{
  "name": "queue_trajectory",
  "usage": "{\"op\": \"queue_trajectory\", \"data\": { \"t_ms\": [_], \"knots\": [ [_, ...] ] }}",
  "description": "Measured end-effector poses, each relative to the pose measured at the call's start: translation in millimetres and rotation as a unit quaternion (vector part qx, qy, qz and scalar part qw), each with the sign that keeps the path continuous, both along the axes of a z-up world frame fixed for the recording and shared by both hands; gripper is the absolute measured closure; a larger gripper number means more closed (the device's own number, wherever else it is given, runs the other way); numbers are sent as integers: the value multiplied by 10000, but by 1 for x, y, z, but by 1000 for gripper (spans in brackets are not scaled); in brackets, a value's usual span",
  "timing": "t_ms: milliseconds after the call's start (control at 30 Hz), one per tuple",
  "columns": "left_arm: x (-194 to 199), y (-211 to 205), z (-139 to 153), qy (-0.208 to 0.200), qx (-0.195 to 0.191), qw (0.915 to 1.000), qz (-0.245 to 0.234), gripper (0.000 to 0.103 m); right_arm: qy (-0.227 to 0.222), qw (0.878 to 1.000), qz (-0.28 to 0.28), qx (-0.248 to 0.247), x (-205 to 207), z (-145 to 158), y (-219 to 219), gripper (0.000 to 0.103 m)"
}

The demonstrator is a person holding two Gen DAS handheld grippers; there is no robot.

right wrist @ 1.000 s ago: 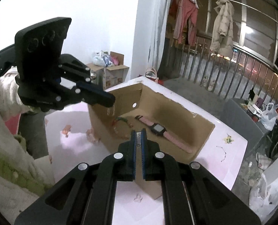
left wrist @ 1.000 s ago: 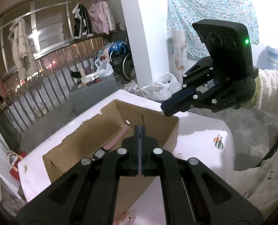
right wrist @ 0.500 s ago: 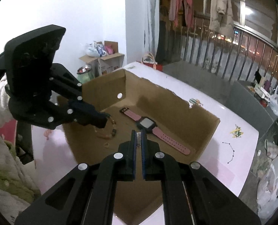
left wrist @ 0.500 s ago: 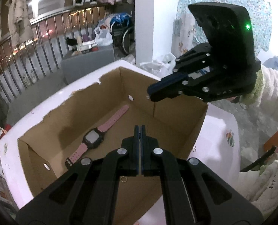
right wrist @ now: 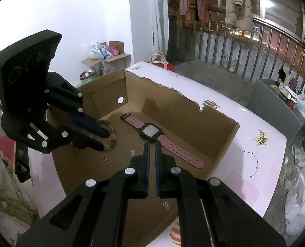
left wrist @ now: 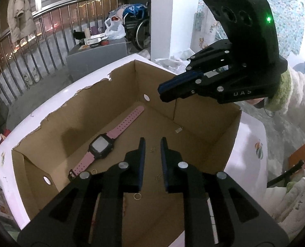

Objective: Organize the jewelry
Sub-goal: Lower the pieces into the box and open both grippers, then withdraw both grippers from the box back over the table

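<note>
The white worktop [right wrist: 224,123] carries an open cardboard box [right wrist: 193,111] that takes up most of its middle, and nearly all the jewelry visible lies on the box floor, so the collecting looks close to done. Largest inside is the pink-strapped watch [right wrist: 151,132], stretched across the floor toward the box's far wall. A beaded bracelet [right wrist: 113,136] sits toward the box's left end, right at the left gripper [right wrist: 103,141], whose jaws stand slightly apart around or just beside the beads; whether they touch the beads I cannot tell. Smaller still are a gold ring [right wrist: 104,158] on the floor near the bracelet, a second ring [left wrist: 137,196] under the left gripper, and a few tiny clasps or earrings too small to name. A thin dark chain [right wrist: 253,162] lies outside the box on the worktop toward its right edge; that seems the one piece left to bring in.

The right gripper [right wrist: 151,146] hangs above the box's near wall, jaws a narrow gap apart and holding nothing.

A second ago both pairs of jaws were pressed shut and held higher, the left one above the box rim. Both have since dropped lower over the box and opened, the left more widely, and the bracelet now lies on the box floor.
</note>
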State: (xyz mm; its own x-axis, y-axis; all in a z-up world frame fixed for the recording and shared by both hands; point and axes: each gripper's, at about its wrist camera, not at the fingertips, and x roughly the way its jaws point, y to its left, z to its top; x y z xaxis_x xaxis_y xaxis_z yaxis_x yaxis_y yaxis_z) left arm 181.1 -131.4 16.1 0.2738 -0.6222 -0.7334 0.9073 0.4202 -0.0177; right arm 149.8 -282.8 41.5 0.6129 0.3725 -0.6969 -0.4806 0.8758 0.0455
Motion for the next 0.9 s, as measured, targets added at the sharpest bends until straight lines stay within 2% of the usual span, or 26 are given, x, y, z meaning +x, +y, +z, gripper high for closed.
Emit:
{"op": "queue_trajectory", "data": {
  "t_ms": [167, 400, 600, 733, 800, 900],
  "knots": [
    [-2, 0, 3, -44, -6, 10000, 35, 88, -33, 10000, -70, 30, -3, 3, -5, 96],
    [-6, 1, 7, -119, -35, 9999, 79, 88, -119, 9998, -134, 42, -11, 10, -8, 79],
    [-16, 15, 19, -207, -161, 9995, 168, 87, -273, 9994, -161, 106, -32, 21, -6, 76],
    [-33, 31, 31, -402, -279, 9985, 241, 82, -364, 9989, -221, 182, -53, 26, -6, 75],
    [-42, 43, 37, -453, -365, 9979, 277, 81, -424, 9985, -265, 220, -68, 28, -6, 69],
    [-56, 62, 45, -543, -458, 9967, 393, 73, -480, 9978, -335, 296, -91, 30, -4, 64]
  ]
}}
